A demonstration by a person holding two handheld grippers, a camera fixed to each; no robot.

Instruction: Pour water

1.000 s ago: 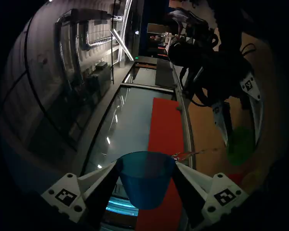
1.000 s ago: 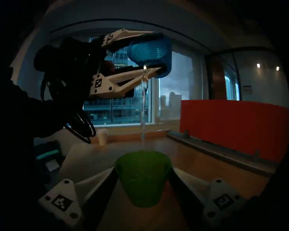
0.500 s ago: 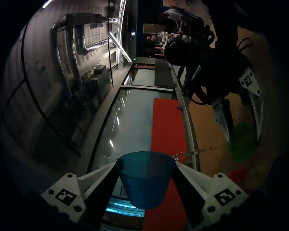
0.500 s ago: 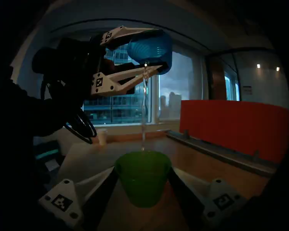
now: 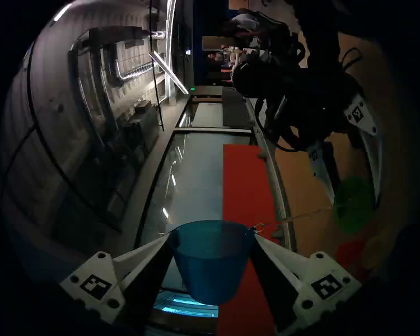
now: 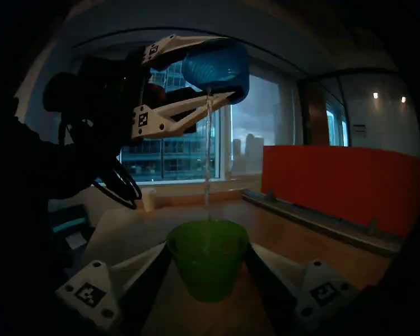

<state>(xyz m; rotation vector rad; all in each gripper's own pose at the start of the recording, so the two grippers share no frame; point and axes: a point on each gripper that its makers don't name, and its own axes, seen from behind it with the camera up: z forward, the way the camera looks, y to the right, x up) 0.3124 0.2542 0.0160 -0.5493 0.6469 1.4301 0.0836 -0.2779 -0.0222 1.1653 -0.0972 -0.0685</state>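
My left gripper [image 5: 211, 263] is shut on a blue cup [image 5: 211, 260], which it holds tipped on its side. In the right gripper view that blue cup [image 6: 217, 67] hangs high, between the white fingers [image 6: 176, 115] of the left gripper [image 6: 224, 70]. A thin stream of water [image 6: 207, 162] falls from its rim into a green cup [image 6: 208, 263]. My right gripper [image 6: 208, 260] is shut on the green cup, upright just above the wooden table [image 6: 299, 246]. In the left gripper view the green cup [image 5: 354, 203] sits far right between the other gripper's fingers [image 5: 325, 168].
A red partition panel [image 6: 344, 182] stands at the right edge of the table, with a metal rail [image 6: 316, 221] at its foot. A small white paper cup [image 6: 148, 199] sits on the sill below a large window [image 6: 176, 151]. A person's dark sleeve [image 6: 36, 168] fills the left.
The left gripper has tipped the blue cup a little further and lifted it slightly. The water stream keeps running into the green cup, which has stayed in place.
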